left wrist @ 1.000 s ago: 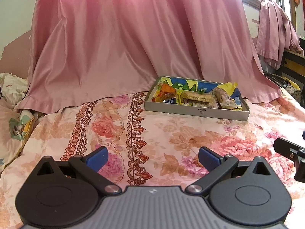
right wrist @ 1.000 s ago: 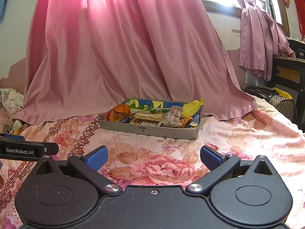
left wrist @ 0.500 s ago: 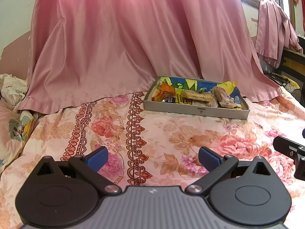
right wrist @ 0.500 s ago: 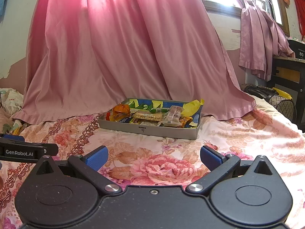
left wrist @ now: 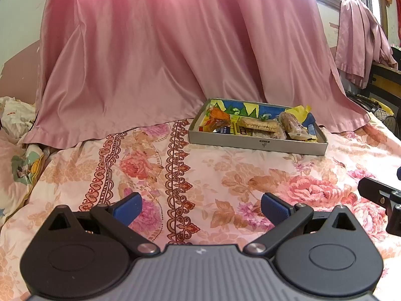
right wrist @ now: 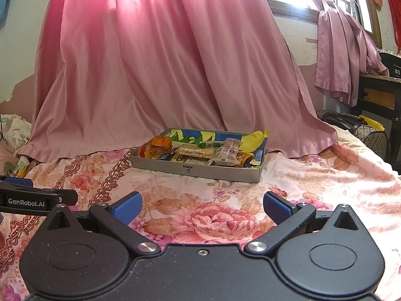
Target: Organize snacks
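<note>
A shallow grey tray [left wrist: 258,145] [right wrist: 195,170] lies on the floral bedspread, far ahead of both grippers. It holds several wrapped snacks: an orange packet [left wrist: 217,116] [right wrist: 160,143] at its left, a pale cracker bar [left wrist: 259,125] [right wrist: 195,152] in the middle, a clear-wrapped bar [left wrist: 290,123] [right wrist: 229,151] and a yellow wrapper [left wrist: 299,112] [right wrist: 253,138] at its right. My left gripper [left wrist: 200,207] is open and empty, low over the bedspread. My right gripper [right wrist: 202,207] is open and empty too, beside it on the right.
A pink curtain [left wrist: 175,50] [right wrist: 163,62] hangs down onto the bed just behind the tray. The floral bedspread [left wrist: 200,175] [right wrist: 313,175] lies between grippers and tray. A dark bag [right wrist: 361,128] and a wooden desk [right wrist: 381,92] stand at the right.
Both grippers have held nearly still and stayed open. The views have shifted only very slightly. The tray and snacks have not moved.
</note>
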Tool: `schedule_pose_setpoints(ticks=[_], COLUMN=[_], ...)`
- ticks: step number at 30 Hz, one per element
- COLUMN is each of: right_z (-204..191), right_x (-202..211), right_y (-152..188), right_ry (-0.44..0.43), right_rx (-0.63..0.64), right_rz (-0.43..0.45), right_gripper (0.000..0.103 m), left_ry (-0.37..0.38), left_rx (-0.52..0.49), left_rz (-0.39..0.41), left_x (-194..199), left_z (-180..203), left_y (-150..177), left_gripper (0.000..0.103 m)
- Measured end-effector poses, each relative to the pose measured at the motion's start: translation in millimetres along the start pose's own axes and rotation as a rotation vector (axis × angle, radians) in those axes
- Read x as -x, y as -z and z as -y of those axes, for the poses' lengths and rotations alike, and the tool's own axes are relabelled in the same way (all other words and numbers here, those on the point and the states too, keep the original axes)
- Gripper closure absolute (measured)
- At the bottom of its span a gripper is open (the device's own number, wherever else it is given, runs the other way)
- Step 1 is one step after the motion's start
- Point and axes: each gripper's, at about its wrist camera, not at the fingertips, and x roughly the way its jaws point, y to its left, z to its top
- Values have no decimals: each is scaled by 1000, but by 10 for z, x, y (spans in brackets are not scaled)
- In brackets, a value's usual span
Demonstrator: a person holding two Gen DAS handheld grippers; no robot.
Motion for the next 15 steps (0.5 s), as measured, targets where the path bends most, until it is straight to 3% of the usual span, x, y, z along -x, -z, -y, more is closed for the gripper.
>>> schedule_pose_setpoints(ticks=[15], right_z=[-14], right_x=[-7], right_y=[-3], right_ry=[1], right_rx=[1], right_rz=[-1], right_gripper=[1], left_ry=[4], left_rx=[-1], left_rz=[-3], left_x=[-12], left_z=[-4], left_y=[4], left_gripper=[0])
